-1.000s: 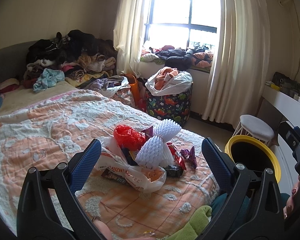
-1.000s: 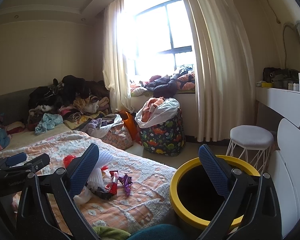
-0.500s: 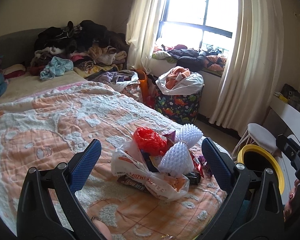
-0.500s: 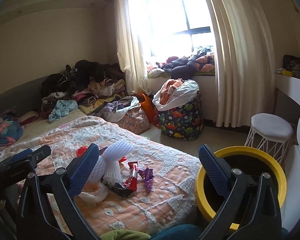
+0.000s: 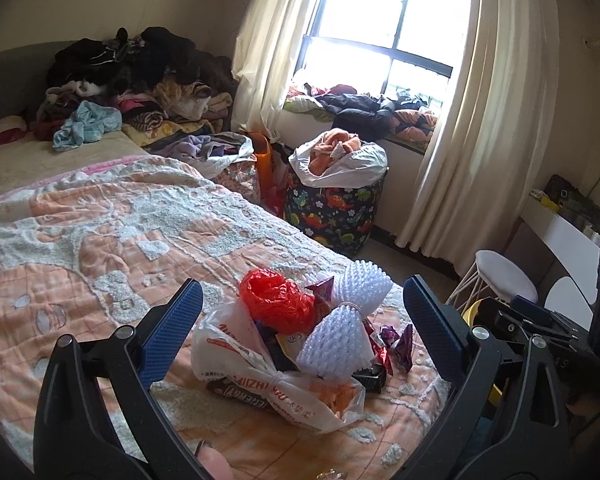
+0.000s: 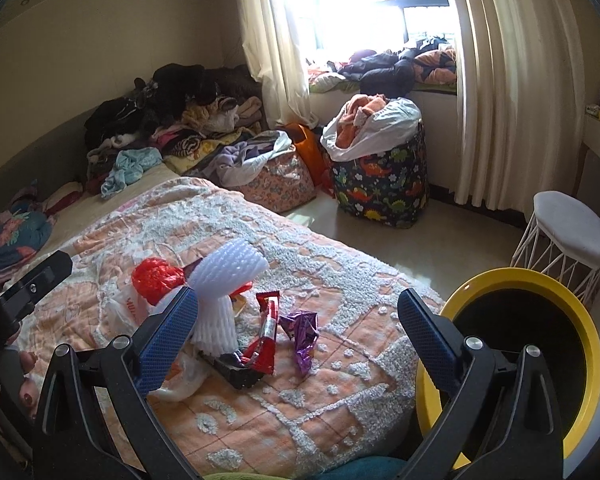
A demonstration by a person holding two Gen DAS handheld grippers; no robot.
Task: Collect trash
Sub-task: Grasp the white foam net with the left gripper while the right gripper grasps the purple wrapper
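Your left claw [image 5: 300, 328] hangs wide open over the bed [image 5: 100, 240], holding nothing; the trash pile [image 5: 300, 344] lies between its fingers at 12 o'clock: a white plastic bag [image 5: 260, 376], a red bag [image 5: 274, 298] and white foam netting [image 5: 340, 340]. Your right claw [image 6: 298, 332] is wide and holds nothing, with wrappers [image 6: 268, 332] at 12 o'clock and the yellow-rimmed bin [image 6: 580, 328] at 3 o'clock.
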